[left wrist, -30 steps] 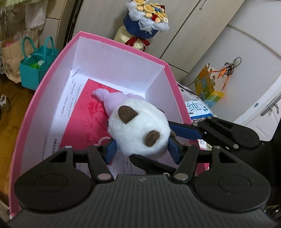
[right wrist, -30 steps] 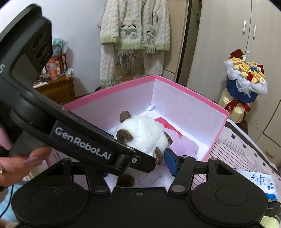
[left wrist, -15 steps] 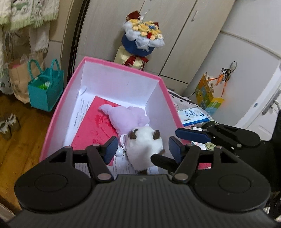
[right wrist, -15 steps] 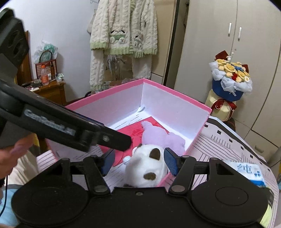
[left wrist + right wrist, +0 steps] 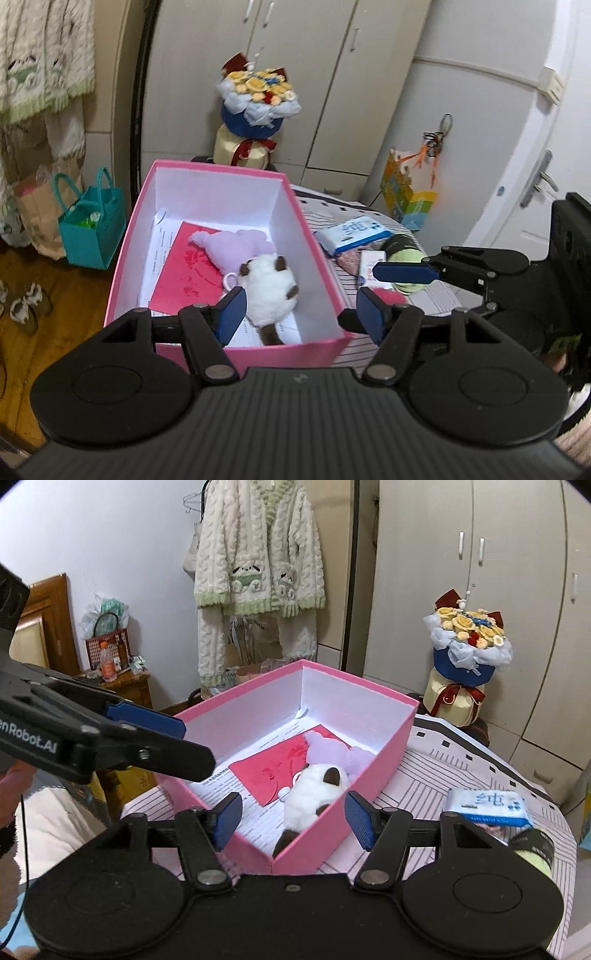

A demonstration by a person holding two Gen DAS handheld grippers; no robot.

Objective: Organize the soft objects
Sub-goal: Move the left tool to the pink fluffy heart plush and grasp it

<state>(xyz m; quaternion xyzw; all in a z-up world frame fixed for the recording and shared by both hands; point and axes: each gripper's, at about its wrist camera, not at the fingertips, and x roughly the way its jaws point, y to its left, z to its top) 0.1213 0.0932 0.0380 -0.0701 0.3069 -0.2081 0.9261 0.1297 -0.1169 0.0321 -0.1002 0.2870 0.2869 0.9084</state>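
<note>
Soft white plush lies released in the pink box, just ahead of the left gripper, whose empty jaws are opening; the right gripper is held wide, empty. Light and squashy handling is judged likely; its round body could be pinched.

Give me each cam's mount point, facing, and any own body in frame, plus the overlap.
Left wrist: on the left tongs, jaws opening and empty, looking down into the pink box from its near end; right tongs show at right.
Right wrist: on the right tongs, facing the box's near corner; left tongs and a hand show at left.
Shared: box, white plush, purple plush, bouquet.
</note>
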